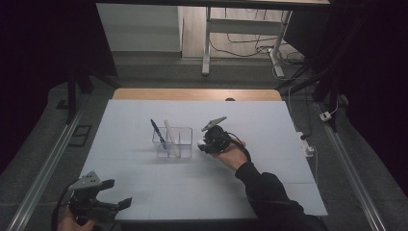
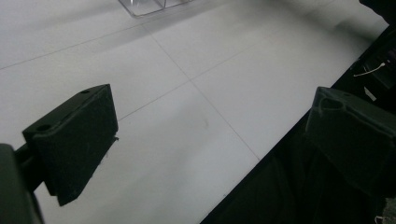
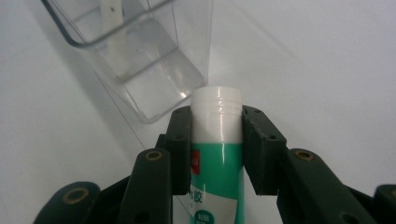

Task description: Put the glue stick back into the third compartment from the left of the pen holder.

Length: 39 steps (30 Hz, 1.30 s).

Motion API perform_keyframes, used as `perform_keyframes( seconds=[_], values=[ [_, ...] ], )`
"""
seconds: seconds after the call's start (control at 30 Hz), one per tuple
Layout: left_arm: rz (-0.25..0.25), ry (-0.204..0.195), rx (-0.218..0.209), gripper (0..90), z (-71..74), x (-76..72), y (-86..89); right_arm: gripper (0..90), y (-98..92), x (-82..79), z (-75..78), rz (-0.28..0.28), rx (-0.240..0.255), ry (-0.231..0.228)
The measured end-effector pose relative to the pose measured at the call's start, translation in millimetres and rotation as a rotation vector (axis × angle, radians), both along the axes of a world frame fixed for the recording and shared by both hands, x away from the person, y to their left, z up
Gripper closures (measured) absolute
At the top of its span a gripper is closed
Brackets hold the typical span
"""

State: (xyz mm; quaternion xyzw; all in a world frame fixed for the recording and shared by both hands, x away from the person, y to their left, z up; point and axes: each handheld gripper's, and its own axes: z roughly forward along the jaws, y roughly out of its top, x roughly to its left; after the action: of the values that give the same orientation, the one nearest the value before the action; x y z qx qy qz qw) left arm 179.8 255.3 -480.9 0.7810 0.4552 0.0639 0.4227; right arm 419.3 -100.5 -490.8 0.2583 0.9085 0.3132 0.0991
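Two claws are at work over one wide white counter (image 1: 269, 192), which takes up the middle of the high view. Lower left of that frame, the left claw (image 1: 117, 192) sits near the counter's near edge, its jaws spread apart with nothing between them; the left gripper view confirms the gap, bare counter showing through it.

Centre frame stands a clear holder (image 1: 173, 142) split into compartments, with a blue pen (image 1: 158, 134) and a white pen (image 1: 168, 131) leaning upright in it.

Just right of the holder, the right claw (image 1: 201, 144) is clamped on a glue stick (image 3: 217, 140), a green-and-white tube with a white threaded top. In the right gripper view the tube runs along the claw's own line, its top poking past the pads towards the holder's rim (image 3: 84, 44).

So the holder lies straight ahead of the right claw and just beside it, and the left claw is well apart. I'd judge the glue stick must be tipped upright and carried over an open compartment before release.
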Motion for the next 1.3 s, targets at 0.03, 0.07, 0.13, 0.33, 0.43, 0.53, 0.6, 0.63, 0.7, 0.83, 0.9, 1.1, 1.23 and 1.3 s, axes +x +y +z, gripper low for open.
perform_keyframes(
  seconds=[0.03,0.07,0.13,0.33,0.43,0.53,0.6,0.63,0.7,0.83,0.9,1.1,1.23,1.3],
  values=[
    [0.000,0.000,0.001,2.3,0.0,0.0,-0.1,65.5,-0.1,-1.0,1.8,0.001,0.003,-0.005],
    [0.000,0.000,0.000,2.2,0.0,0.0,-0.1,65.5,-0.4,-1.7,3.2,0.003,0.010,-0.012],
    [0.000,0.001,0.000,2.2,0.0,0.1,-0.1,65.4,-0.8,-3.4,6.4,0.002,0.019,-0.018],
    [0.000,0.001,0.000,2.3,0.0,0.2,-0.2,65.4,-3.8,-6.8,16.6,-0.005,0.057,-0.043],
    [-0.001,0.002,0.000,2.3,0.0,0.2,-0.3,65.4,-5.2,-7.9,20.8,-0.014,0.074,-0.045],
    [-0.001,0.001,0.000,2.2,0.0,0.3,-0.3,65.4,-7.6,-7.6,25.7,-0.020,0.091,-0.048],
    [-0.001,0.002,0.000,2.2,0.0,0.3,-0.2,65.4,-9.2,-7.4,28.8,-0.026,0.103,-0.052],
    [-0.001,0.002,0.000,2.3,0.0,0.3,-0.2,65.4,-10.4,-7.2,31.1,-0.027,0.116,-0.056],
    [-0.001,0.003,0.000,2.3,0.0,0.4,-0.2,65.4,-11.9,-7.7,35.1,-0.035,0.134,-0.058],
    [0.000,0.003,-0.001,2.2,-0.1,0.4,-0.2,65.4,-14.1,-8.8,42.9,-0.039,0.164,-0.075],
    [-0.001,0.004,0.000,2.3,-0.1,0.5,-0.3,65.4,-14.6,-9.7,46.7,-0.034,0.181,-0.084],
    [0.000,0.005,0.000,2.3,-0.1,0.6,-0.4,65.3,-14.8,-14.1,58.8,-0.024,0.235,-0.115],
    [0.001,0.004,0.002,2.2,-0.1,0.7,-0.6,65.3,-14.5,-16.5,67.0,-0.017,0.273,-0.125],
    [0.002,0.005,0.003,2.2,-0.1,0.7,-0.7,65.3,-13.9,-17.5,70.4,-0.011,0.288,-0.128]
  ],
)
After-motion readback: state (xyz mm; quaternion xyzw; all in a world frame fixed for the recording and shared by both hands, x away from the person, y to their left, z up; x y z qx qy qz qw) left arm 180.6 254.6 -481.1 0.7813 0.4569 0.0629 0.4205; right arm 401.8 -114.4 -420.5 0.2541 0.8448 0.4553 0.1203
